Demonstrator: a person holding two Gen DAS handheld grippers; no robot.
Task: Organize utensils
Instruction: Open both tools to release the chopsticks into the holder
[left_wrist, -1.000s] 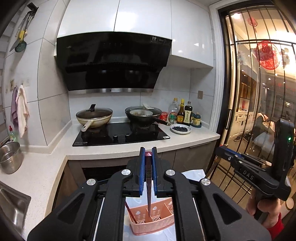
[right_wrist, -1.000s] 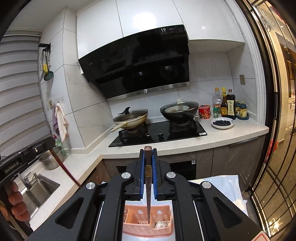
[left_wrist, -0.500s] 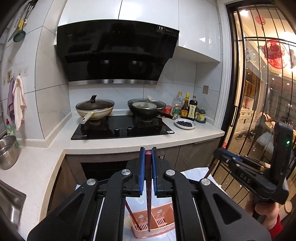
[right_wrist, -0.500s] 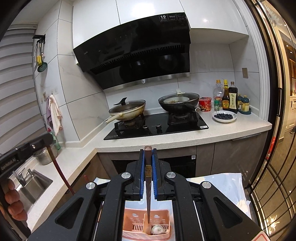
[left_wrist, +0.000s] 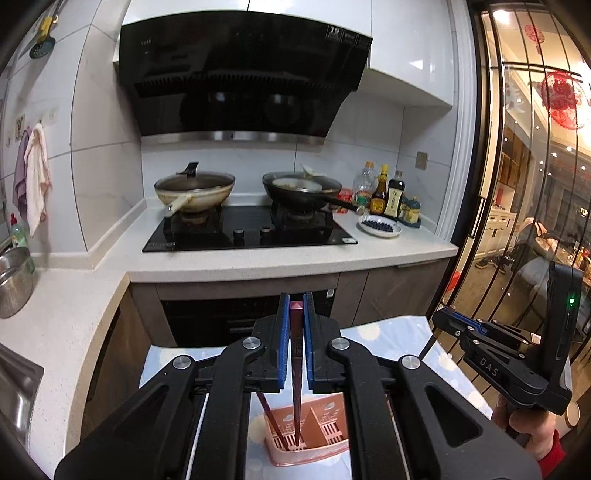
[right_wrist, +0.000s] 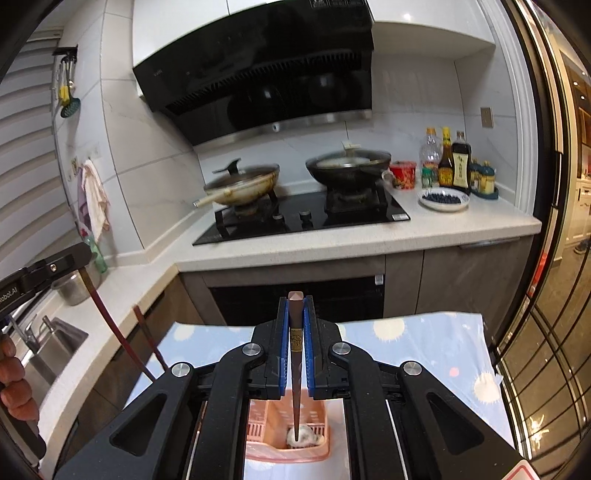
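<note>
Left wrist view: two chopsticks, one pink basket (left_wrist: 310, 446). Left gripper (left_wrist: 294, 343) clamps one chopstick (left_wrist: 296, 369); its tip hangs over the basket, beside a second chopstick (left_wrist: 271, 421) standing inside.

Right wrist view: right gripper (right_wrist: 295, 347) clamps one brown chopstick (right_wrist: 296, 354), tip above the basket.

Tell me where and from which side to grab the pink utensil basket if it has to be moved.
Grip the pink utensil basket by its bare right rim, coming down from above. Its top is open and its walls are thin enough for the jaws to straddle. Its left side holds a standing chopstick. Both the left gripper and the right gripper are shut on chopsticks, so one must release first.
</note>
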